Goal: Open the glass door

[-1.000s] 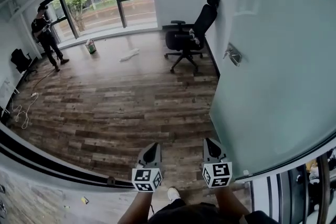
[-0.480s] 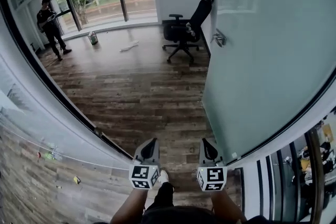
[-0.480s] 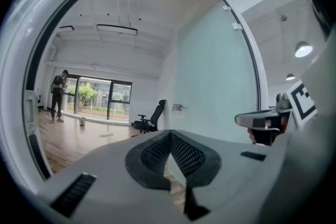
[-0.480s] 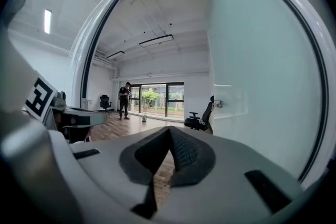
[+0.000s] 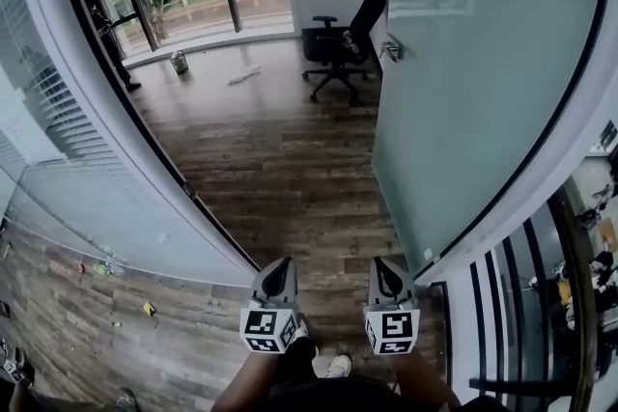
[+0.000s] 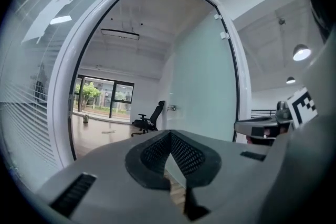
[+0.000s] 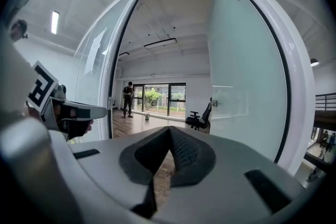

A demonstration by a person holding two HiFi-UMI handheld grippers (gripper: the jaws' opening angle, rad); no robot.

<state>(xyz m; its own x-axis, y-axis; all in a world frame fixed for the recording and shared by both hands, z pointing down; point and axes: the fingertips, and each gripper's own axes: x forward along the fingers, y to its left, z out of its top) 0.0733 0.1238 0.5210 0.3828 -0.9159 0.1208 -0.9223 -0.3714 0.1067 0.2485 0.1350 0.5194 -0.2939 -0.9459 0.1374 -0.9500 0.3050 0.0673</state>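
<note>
The frosted glass door [image 5: 463, 92] stands swung open into the room at the right, its metal handle [image 5: 391, 48] on the far edge. My left gripper [image 5: 277, 277] and right gripper [image 5: 386, 275] are held side by side low in the head view, just outside the doorway and well short of the door. Both are shut with nothing between the jaws. In the left gripper view the left gripper [image 6: 169, 134] points through the doorway, with the glass door [image 6: 205, 86] to the right. Past the right gripper [image 7: 169, 129], the right gripper view shows the glass door [image 7: 247, 76] and its handle [image 7: 214, 103].
A black office chair [image 5: 343, 39] stands by the wall behind the door. A person [image 5: 111, 39] stands near the far windows, with a small bucket [image 5: 180, 63] on the wood floor. A glass wall with blinds [image 5: 68, 159] runs at left, a dark railing [image 5: 502, 304] at right.
The view has backed out through the doorway: the door frame and the glass wall now fill the left side, and the door and chair are farther off. Both grippers stay shut.
</note>
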